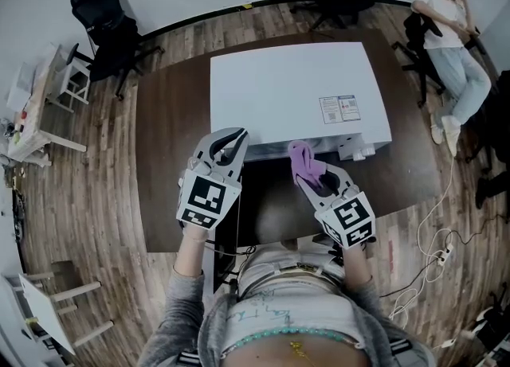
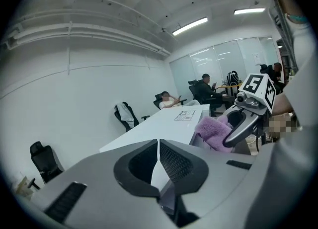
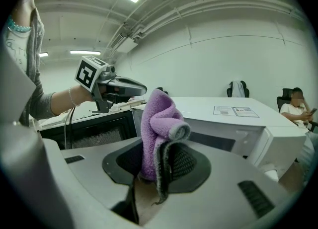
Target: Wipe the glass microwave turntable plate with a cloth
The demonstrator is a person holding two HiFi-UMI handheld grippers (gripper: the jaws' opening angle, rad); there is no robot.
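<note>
Nearest me, my right gripper (image 3: 160,166) is clamped on the purple cloth (image 3: 158,116), which stands up from its jaws. My left gripper (image 2: 159,148) is closed and empty. Both are before the white microwave (image 1: 295,87).

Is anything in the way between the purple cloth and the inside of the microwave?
Nothing visible is. The door of the microwave is swung open to the side, and the purple cloth, pinched in the right gripper, faces the dark opening. The glass plate itself cannot be seen.
</note>
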